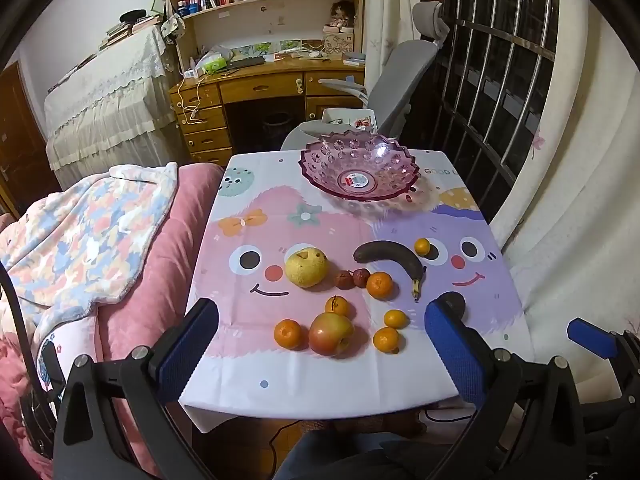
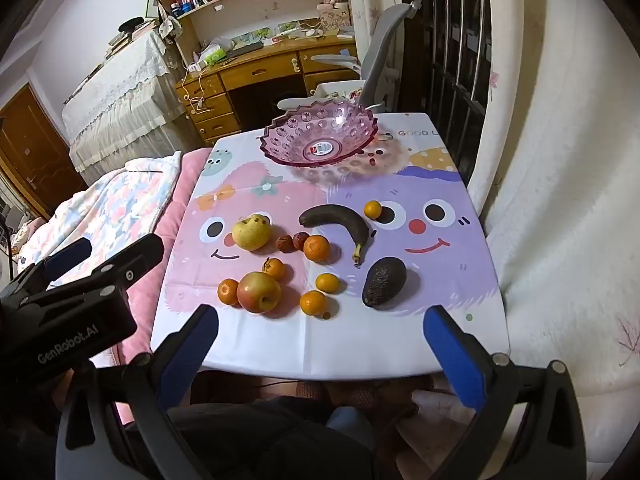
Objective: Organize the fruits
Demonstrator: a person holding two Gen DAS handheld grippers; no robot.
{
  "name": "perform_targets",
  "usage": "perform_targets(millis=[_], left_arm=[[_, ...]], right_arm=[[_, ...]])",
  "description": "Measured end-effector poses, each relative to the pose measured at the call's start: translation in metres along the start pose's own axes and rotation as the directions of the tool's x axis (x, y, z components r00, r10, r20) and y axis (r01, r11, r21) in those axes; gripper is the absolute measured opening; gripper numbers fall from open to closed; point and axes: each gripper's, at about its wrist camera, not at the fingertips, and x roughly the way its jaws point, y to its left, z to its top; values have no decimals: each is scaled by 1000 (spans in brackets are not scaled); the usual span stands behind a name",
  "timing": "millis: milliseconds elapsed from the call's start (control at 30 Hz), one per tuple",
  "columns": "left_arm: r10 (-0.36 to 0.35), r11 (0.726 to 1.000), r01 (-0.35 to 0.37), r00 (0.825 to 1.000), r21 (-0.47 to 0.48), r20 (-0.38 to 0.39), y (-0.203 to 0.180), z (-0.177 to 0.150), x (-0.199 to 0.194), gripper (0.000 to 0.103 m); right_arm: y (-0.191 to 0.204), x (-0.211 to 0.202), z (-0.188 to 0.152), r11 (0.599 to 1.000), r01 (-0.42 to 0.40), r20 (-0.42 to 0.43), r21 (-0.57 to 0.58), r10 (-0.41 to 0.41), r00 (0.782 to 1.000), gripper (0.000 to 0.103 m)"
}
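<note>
Starting with the left gripper (image 1: 323, 312) and the right gripper (image 2: 322, 314): both spread wide, gripping nothing, hovering short of the cartoon-printed cloth table (image 2: 360, 344). Nothing yet inside the scalloped pink clear-plastic bowl (image 2: 319, 140), so every fruit left to carry, all of it lying loose on the near side of that bowl.

Plenty to go wrong here, by the look of it. Closing on the red-yellow round apple (image 2: 259, 292), farthest from the bowl, probably means bumping the small round orange tangerines (image 2: 228, 291) pressed against it and sending one rolling off the cloth. Squeezing the blackened curved banana (image 2: 340, 220), closest to the bowl, likely means bruising or splitting something that soft. Dropping fruit in hard could mean shoving that light-looking bowl toward the far table edge right behind it. Reaching in with both grippers at once risks a clash over the crowded middle. Snagging the cloth would drag everything.

Now the tally:
- six tangerines
- two small wrinkled red-brown fruits (image 2: 293, 241), kind unclear
- one apple
- one yellow lumpy pear (image 2: 251, 232)
- one banana
- one dark pebbled avocado (image 2: 384, 283)
- one bowl
</note>
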Motion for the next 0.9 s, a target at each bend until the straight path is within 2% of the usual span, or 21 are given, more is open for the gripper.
perform_targets(millis=[900], left_arm=[[-17, 1000, 17, 1000, -10, -7, 3, 3, 2, 103]], right_arm=[[2, 5, 4, 1000, 18, 4, -4, -18, 1000, 103]])
